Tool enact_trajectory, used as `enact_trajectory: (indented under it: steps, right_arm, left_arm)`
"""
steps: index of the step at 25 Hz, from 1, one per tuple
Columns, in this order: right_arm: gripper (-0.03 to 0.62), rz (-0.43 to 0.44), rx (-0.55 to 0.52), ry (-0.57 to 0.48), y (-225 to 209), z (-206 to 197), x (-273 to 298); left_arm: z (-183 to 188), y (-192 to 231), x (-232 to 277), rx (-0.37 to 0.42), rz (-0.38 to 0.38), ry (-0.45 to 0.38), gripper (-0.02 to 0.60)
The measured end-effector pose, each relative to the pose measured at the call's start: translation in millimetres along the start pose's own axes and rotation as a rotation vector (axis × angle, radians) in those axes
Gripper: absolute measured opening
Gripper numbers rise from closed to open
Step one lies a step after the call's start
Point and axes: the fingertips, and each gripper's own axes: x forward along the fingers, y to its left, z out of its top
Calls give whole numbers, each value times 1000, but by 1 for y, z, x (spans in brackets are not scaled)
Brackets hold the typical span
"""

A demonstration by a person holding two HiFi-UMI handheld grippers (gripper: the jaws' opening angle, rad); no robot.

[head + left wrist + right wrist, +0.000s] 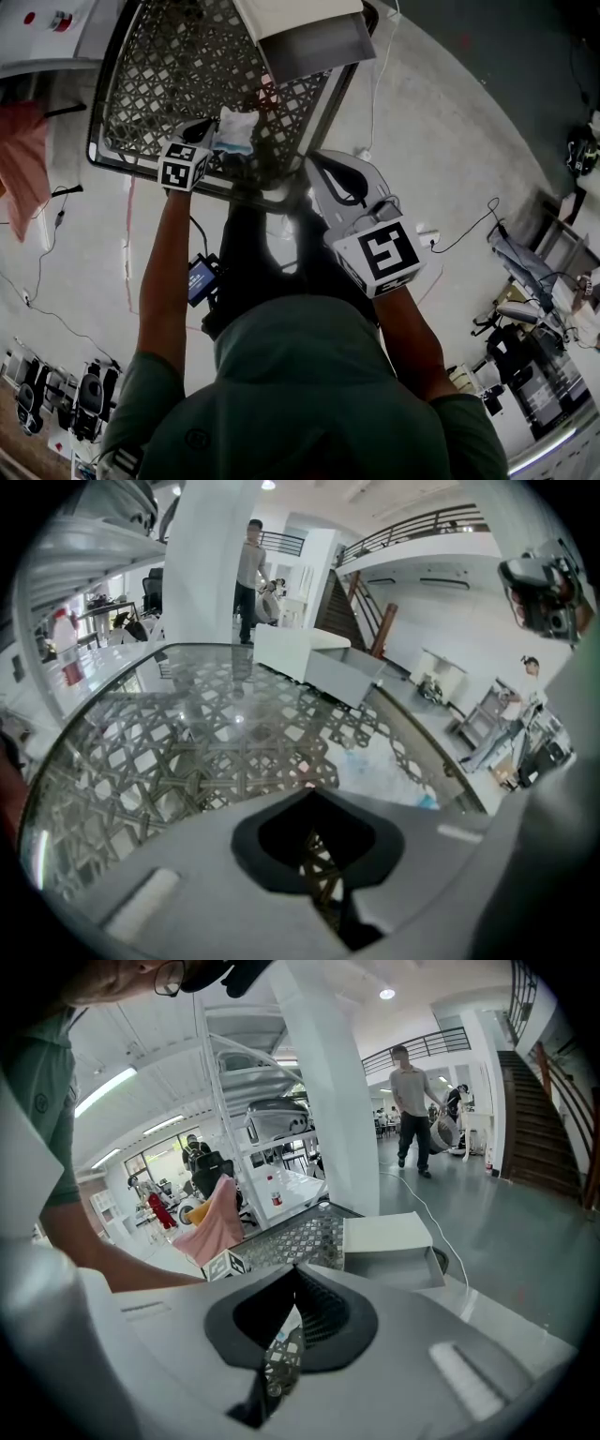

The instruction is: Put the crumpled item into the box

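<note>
Grippers in both hands are clamped shut, nothing seen between their jaws. In the head view, the left gripper (208,127) hangs over the near edge of the lattice-patterned glass table (150,84). Its tip is just beside the crumpled white and pale-blue item (234,131), which lies on the table close to that edge; whether tip and item touch I cannot tell. The white rectangular box (314,42) sits at the table's far end, well apart from the item. The right gripper (317,167) is held at the table's near edge, further right. In the left gripper view, the jaws meet, leaving only a thin slit that shows table lattice. In the right gripper view, the jaws likewise meet on a thin slit, pointing across the table at the box.
</note>
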Motion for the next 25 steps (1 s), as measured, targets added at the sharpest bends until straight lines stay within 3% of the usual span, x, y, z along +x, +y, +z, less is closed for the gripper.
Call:
enact_trajectory:
  steps: [25]
  right_arm:
    - [6, 21, 51, 47, -3, -11, 13]
  left_arm:
    - [1, 1, -2, -16, 2, 2, 3]
